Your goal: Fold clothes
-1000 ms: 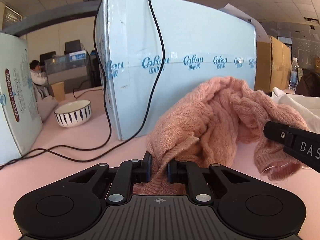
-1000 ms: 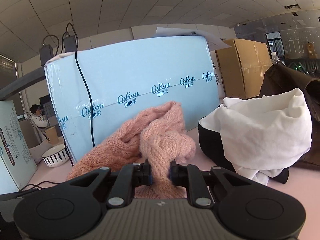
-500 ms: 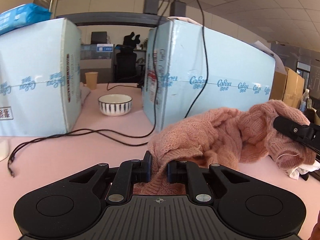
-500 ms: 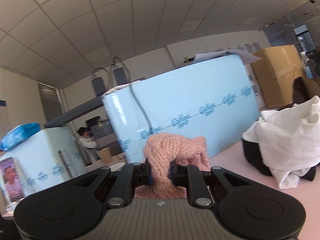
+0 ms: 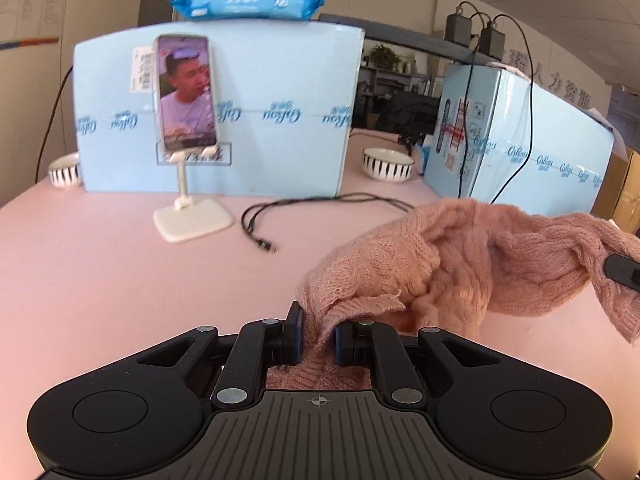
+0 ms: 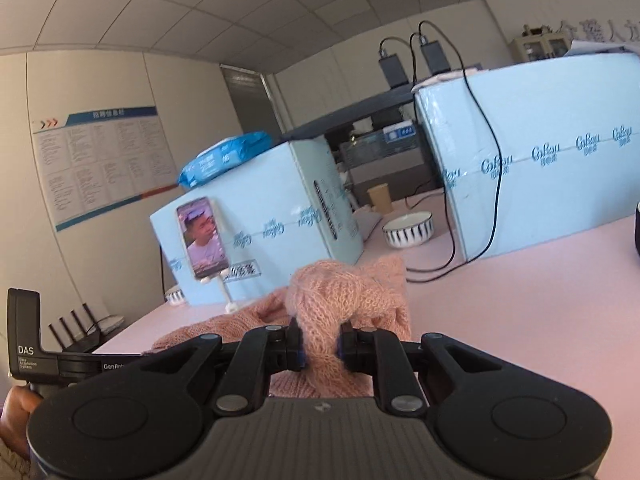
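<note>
A pink knitted sweater (image 5: pixel 472 264) hangs bunched between my two grippers above the pink table (image 5: pixel 120 272). My left gripper (image 5: pixel 318 334) is shut on one edge of it. My right gripper (image 6: pixel 322 344) is shut on another bunched part of the sweater (image 6: pixel 344 296). A tip of the right gripper's body (image 5: pixel 622 272) shows at the right edge of the left wrist view. The left gripper's body (image 6: pixel 48 356) shows at the lower left of the right wrist view. How the sweater's lower part lies is hidden.
Two large light-blue boxes (image 5: pixel 256 120) (image 5: pixel 532 152) stand at the back of the table. A phone on a white stand (image 5: pixel 186 152), a loose black cable (image 5: pixel 288 216) and striped bowls (image 5: pixel 387 164) sit in front of them.
Both grippers have swung left with the sweater, away from the white cloth pile and brown carton toward the phone stand and the left box. Both stay shut on the sweater.
</note>
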Tool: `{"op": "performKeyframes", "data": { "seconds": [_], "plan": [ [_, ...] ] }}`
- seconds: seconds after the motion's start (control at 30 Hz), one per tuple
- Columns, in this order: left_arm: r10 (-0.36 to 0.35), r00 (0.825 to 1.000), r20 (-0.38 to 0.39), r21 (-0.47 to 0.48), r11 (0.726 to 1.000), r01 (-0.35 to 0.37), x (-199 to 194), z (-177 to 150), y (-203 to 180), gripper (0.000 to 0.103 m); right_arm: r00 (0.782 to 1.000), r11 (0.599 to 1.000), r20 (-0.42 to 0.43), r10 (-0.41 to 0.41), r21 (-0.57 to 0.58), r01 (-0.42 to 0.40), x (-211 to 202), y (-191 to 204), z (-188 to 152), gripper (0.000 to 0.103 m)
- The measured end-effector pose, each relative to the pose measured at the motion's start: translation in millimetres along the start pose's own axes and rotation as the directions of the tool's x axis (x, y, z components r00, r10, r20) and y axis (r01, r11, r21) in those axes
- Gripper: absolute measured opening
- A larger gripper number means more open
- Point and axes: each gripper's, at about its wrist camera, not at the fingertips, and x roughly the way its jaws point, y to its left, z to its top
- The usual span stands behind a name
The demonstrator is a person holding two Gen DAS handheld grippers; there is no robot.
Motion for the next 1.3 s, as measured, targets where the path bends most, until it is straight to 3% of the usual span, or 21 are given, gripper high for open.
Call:
{"op": "performKeyframes", "data": {
  "seconds": [0.17, 0.33, 0.5, 0.7, 0.77, 0.83, 0.87, 0.93, 0.97, 1.0, 1.03, 1.07, 1.1, 1.2, 1.3],
  "plan": [
    [-0.071, 0.991, -0.111, -0.130, 0.990, 0.057, -22, -20, 41, 0.014, 0.992, 0.996, -0.083, -0.093, -0.018, 0.092, -17, -5, -18, 0.015],
    [0.045, 0.997, -0.064, -0.082, 0.995, -0.050, -47, -24, 52, 0.014, 0.989, 0.991, -0.076, -0.125, 0.032, 0.128, -50, -23, -14, 0.015],
    [0.053, 0.998, -0.021, -0.103, 0.993, -0.055, -53, -15, 59, 0.015, 0.989, 0.990, 0.056, -0.140, 0.042, 0.137, -82, -22, 2, 0.015],
    [0.022, 0.997, 0.075, -0.086, 0.996, -0.015, -72, -2, 52, 0.017, 0.977, 0.996, 0.205, -0.067, -0.039, 0.076, -107, -7, 25, 0.016],
    [0.026, 0.999, 0.043, -0.103, 0.994, -0.021, -61, -2, 53, 0.021, 0.966, 0.983, 0.207, -0.154, -0.068, 0.172, -97, -6, 21, 0.017],
    [0.005, 0.996, -0.090, -0.140, 0.990, -0.017, -34, -10, 60, 0.023, 0.959, 0.957, 0.067, -0.276, -0.072, 0.280, -65, -18, 8, 0.019],
    [-0.023, 0.987, -0.161, -0.169, 0.986, -0.004, -20, -16, 64, 0.023, 0.946, 0.944, -0.008, -0.324, -0.073, 0.322, -50, -25, 1, 0.024],
    [-0.044, 0.973, -0.228, -0.216, 0.976, -0.006, -10, -24, 73, 0.026, 0.924, 0.941, -0.185, -0.336, -0.028, 0.337, -29, -48, -15, 0.032],
    [-0.040, 0.970, -0.241, -0.238, 0.971, -0.019, -11, -24, 79, 0.038, 0.911, 0.933, -0.225, -0.346, 0.014, 0.358, -28, -59, -20, 0.039],
    [-0.022, 0.972, -0.235, -0.259, 0.965, -0.041, -17, -22, 87, 0.057, 0.905, 0.918, -0.217, -0.367, 0.073, 0.389, -36, -72, -21, 0.052],
    [-0.001, 0.976, -0.219, -0.269, 0.961, -0.059, -24, -19, 93, 0.066, 0.907, 0.909, -0.187, -0.378, 0.109, 0.402, -45, -77, -19, 0.060],
    [0.024, 0.982, -0.185, -0.258, 0.964, -0.072, -34, -14, 96, 0.080, 0.908, 0.900, -0.153, -0.389, 0.145, 0.410, -54, -82, -17, 0.078],
    [0.043, 0.987, -0.155, -0.236, 0.969, -0.079, -43, -10, 95, 0.085, 0.913, 0.895, -0.105, -0.395, 0.182, 0.408, -65, -86, -11, 0.087],
    [0.038, 0.992, -0.122, -0.152, 0.987, -0.056, -54, -4, 82, 0.092, 0.922, 0.894, 0.008, -0.388, 0.245, 0.375, -90, -96, 4, 0.090],
    [-0.070, 0.986, -0.152, -0.034, 0.997, 0.065, -48, -5, 46, 0.093, 0.947, 0.929, -0.026, -0.321, 0.187, 0.320, -73, -96, 8, 0.096]
  ]
}}
